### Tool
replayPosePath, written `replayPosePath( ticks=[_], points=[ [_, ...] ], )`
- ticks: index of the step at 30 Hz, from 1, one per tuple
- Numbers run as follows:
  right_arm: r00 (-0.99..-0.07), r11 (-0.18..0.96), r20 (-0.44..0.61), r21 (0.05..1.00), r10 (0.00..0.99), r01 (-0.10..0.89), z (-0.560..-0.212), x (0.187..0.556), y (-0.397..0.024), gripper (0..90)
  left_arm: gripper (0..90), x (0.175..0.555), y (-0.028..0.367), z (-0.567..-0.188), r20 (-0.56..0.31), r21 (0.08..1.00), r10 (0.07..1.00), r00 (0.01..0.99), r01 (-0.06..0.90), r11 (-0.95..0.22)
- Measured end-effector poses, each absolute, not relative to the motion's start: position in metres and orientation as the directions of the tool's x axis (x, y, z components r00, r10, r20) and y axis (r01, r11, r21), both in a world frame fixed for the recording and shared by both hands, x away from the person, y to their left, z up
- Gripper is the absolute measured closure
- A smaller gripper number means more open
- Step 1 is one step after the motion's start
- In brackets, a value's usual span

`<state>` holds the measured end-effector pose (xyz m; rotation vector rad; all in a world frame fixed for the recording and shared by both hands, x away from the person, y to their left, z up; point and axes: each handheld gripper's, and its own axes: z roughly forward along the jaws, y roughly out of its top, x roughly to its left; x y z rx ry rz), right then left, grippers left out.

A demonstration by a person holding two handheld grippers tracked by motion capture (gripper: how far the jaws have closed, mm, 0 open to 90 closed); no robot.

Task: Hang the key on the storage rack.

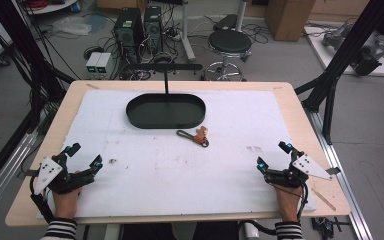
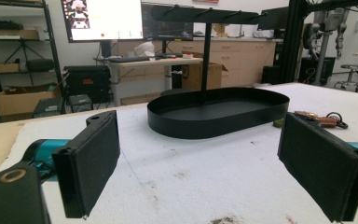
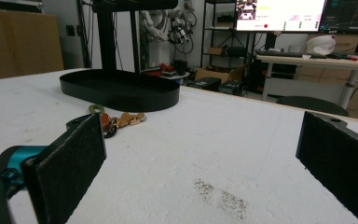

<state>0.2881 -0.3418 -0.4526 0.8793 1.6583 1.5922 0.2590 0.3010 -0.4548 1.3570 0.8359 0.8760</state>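
Observation:
A small key ring with a brown tag and olive strap (image 1: 195, 135) lies on the white mat, just in front of a black oval tray (image 1: 165, 111) that carries an upright T-shaped stand (image 1: 166, 66). The key ring (image 2: 324, 119) lies right of the tray (image 2: 216, 112) in the left gripper view, and in the right gripper view the key ring (image 3: 121, 120) lies before the tray (image 3: 119, 91). My left gripper (image 1: 84, 155) rests at the near left, open and empty. My right gripper (image 1: 272, 155) rests at the near right, jaws wide apart, nothing between them.
The white mat (image 1: 180, 165) covers most of the wooden table (image 1: 300, 115). Dark smudges mark the mat near each gripper. Black frame posts stand at both table sides; a stool (image 1: 229, 42) and computer towers (image 1: 139, 25) are on the floor beyond the far edge.

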Motion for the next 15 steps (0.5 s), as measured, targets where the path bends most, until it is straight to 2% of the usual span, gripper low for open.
replayPosePath(
  ticks=[15],
  points=[
    [-0.545, 0.018, -0.007, 1.000, 0.838, 0.014, -0.4531, 0.2863, -0.3425, 0.4, 13.3, 0.2587, 0.3006, -0.4548, 0.011, 0.999, 0.894, 0.448, -0.046, 0.011]
  ],
)
